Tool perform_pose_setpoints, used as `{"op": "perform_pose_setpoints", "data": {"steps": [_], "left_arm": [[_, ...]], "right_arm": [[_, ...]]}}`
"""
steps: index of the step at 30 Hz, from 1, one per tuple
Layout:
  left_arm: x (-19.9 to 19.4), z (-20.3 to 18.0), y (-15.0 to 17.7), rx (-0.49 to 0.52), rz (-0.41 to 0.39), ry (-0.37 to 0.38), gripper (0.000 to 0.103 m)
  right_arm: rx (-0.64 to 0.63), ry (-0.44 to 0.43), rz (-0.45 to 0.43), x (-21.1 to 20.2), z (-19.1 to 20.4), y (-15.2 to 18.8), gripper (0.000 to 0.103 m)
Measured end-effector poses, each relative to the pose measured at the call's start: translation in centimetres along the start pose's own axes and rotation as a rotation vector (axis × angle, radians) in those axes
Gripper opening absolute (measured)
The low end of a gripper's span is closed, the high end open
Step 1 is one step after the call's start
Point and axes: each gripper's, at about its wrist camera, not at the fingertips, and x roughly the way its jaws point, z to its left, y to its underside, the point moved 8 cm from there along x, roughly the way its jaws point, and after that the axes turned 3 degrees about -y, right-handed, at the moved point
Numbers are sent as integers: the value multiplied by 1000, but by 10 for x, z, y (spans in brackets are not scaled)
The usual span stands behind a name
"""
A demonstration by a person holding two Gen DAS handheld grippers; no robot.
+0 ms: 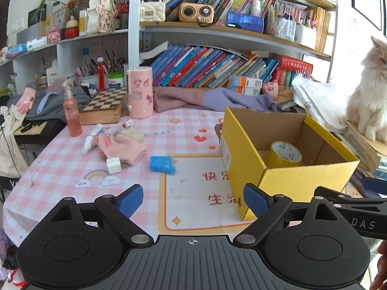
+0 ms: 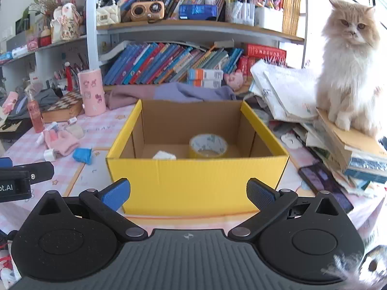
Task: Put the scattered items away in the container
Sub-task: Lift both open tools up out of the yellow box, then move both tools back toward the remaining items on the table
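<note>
Both the left gripper (image 1: 192, 199) and right gripper (image 2: 188, 193) are spread wide, empty. The blue packet (image 1: 162, 164) lies on the tablecloth (image 1: 60, 169) left of the yellow box (image 2: 198, 181); probably light, soft, crinkly: pinch across its middle

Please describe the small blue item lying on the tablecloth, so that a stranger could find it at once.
Start at the yellow cardboard box on the pink checked tablecloth. Left of it, apart, lies a crinkled bright blue plastic packet. The pink fuzzy glove and white cube lie beyond; it alone is blue.
</note>
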Motion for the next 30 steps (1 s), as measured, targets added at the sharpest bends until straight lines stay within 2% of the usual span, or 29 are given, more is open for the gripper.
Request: {"op": "perform_pose_setpoints", "data": {"steps": [7, 13, 23, 30], "left_arm": [[-1, 19, 10, 16, 34, 19, 94], [-1, 40, 21, 20, 75, 24, 94], [-7, 89, 39, -26, 127, -21, 94], [-17, 122, 49, -80, 132, -66, 94]], "right_arm": [[24, 23, 57, 2, 19, 17, 103], [15, 3, 87, 2, 46, 26, 103], [-45, -70, 128, 5, 103, 35, 102], [-94, -122, 147, 7, 137, 38, 102]]}}
